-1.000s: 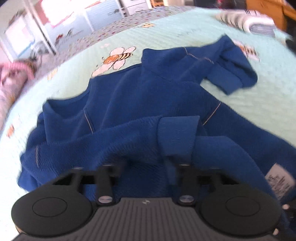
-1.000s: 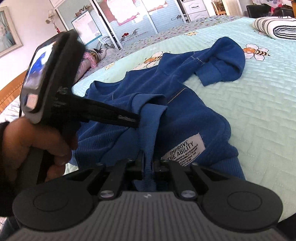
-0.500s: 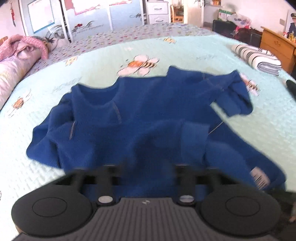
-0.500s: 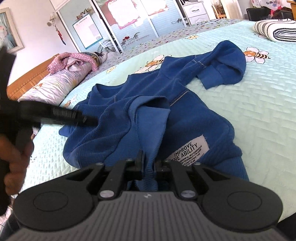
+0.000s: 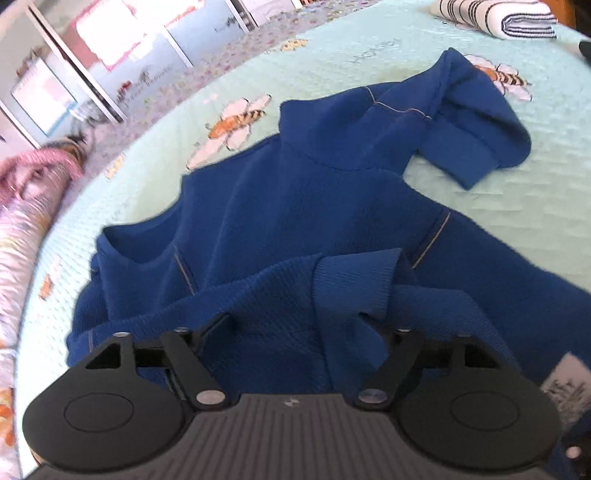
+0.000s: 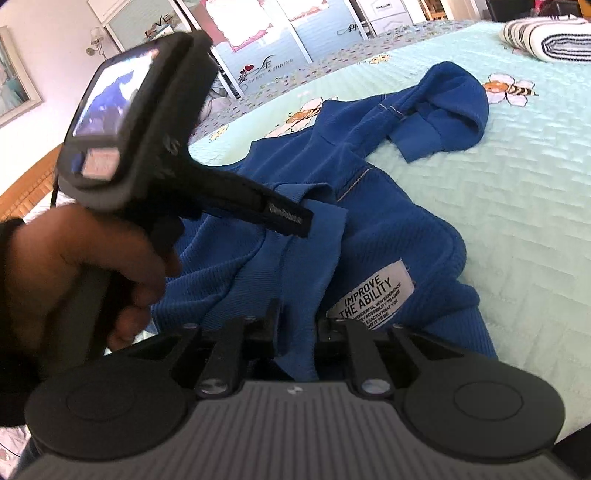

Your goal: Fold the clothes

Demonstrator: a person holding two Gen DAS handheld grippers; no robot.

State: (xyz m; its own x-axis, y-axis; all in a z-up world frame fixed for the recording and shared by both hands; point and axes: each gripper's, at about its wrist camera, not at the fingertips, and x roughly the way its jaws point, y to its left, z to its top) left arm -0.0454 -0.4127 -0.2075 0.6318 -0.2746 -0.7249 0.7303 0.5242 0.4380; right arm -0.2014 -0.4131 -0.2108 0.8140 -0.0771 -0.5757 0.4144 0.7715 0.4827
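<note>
- Nearest, right wrist view, bottom centre: your right claw has a fold of the blue sweatshirt between its jaws. They are parting but still narrow, and the cloth looks pinched there, so count it as gripping for now.
- Just right of that claw: the white label reading "IMPROVE THE ABILITY" lies face up on the hem end of the garment.
- Left wrist view, bottom centre: your left claw is spreading wide. Fabric bunches between the fingers, but the pads stand off it on both sides, so it has let go.
- Just above the left claw in that view: the ribbed cuff of the near sleeve lies folded across the body. In the right wrist view the left claw's finger hangs over that same cuff.
- The relation to work from: the sweatshirt's long axis runs from lower centre up toward the upper right of both frames. Hem nearest you, neckline in mid frame.
- Far end, upper right: the other sleeve is doubled back on itself, well apart from both claws, on the bee-print bedspread.
- Judgement: your free left claw is the one to reach for that far sleeve, and the reach runs up-frame along the garment.
- Beyond, top right corner: a folded striped cloth.
</note>
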